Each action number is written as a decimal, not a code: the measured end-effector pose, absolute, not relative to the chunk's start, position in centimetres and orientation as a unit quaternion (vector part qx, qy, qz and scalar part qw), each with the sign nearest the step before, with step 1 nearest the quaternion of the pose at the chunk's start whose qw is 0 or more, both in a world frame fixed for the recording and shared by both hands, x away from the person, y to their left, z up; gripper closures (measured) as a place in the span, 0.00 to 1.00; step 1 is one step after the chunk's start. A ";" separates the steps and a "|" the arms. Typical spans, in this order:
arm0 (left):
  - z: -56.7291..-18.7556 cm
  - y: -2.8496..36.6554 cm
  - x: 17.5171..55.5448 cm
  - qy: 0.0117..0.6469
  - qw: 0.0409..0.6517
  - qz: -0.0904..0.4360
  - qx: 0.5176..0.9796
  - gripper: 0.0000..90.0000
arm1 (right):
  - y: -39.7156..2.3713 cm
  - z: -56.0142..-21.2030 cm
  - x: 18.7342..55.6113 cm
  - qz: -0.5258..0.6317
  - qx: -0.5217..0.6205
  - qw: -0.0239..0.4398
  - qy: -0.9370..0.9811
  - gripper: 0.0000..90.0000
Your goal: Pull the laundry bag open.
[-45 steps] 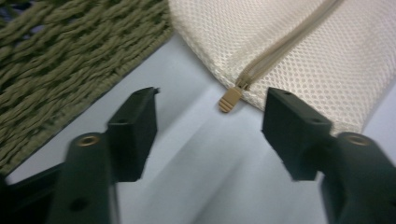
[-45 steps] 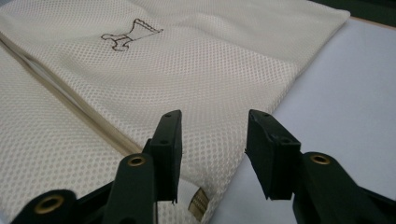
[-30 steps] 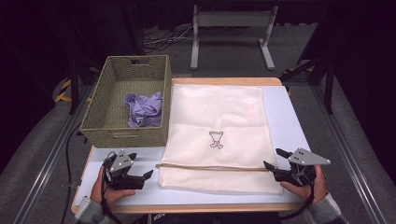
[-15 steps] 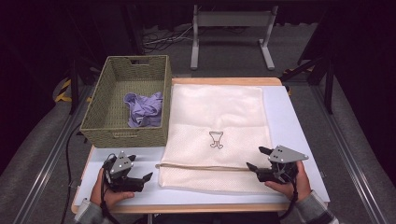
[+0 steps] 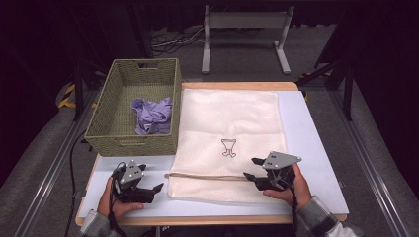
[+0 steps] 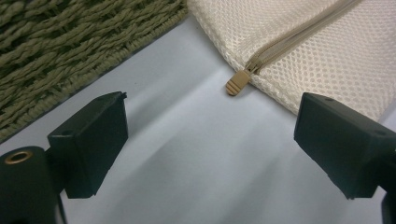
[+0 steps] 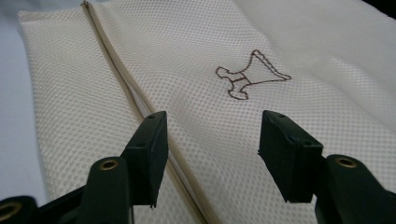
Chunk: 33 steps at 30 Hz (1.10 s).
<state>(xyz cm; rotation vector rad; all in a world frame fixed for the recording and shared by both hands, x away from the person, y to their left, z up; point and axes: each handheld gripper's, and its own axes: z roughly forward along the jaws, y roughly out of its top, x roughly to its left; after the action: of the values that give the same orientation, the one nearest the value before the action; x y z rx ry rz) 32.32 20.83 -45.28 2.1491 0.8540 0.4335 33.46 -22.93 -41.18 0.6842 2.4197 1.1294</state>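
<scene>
No words, numbers or brand names can be read anywhere. The mesh bag (image 5: 228,133) bears one sign: a small brown stitched emblem (image 7: 251,74), an outline without letters.

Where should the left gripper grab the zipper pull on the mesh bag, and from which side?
Grip the tan ribbed zipper pull by its flat tab. It sticks out past the mesh bag edge onto bare table, so the left gripper, open, can probably slide in low from the basket side.

The mesh bag (image 6: 327,51) and woven basket (image 6: 70,42) run past the frame edges.
</scene>
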 end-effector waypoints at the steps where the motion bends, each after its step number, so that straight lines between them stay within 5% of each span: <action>1: -45.3 20.9 32.4 0.333 0.383 0.170 0.845 0.12 | -22.6 -41.3 33.6 0.399 0.239 0.189 0.865 0.49; 20: -45.4 20.9 32.4 0.326 0.380 0.162 0.850 0.12 | -19.0 -43.6 36.4 0.355 0.247 0.151 0.889 0.43; 33: -45.3 20.8 32.4 0.323 0.382 0.162 0.850 0.12 | -18.4 -43.9 38.0 0.340 0.238 0.112 0.903 0.56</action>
<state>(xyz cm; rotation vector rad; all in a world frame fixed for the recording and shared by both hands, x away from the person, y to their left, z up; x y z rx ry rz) 32.39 20.83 -45.34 2.1697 0.8251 0.4137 37.96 -18.45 -43.93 0.6995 2.6501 0.9978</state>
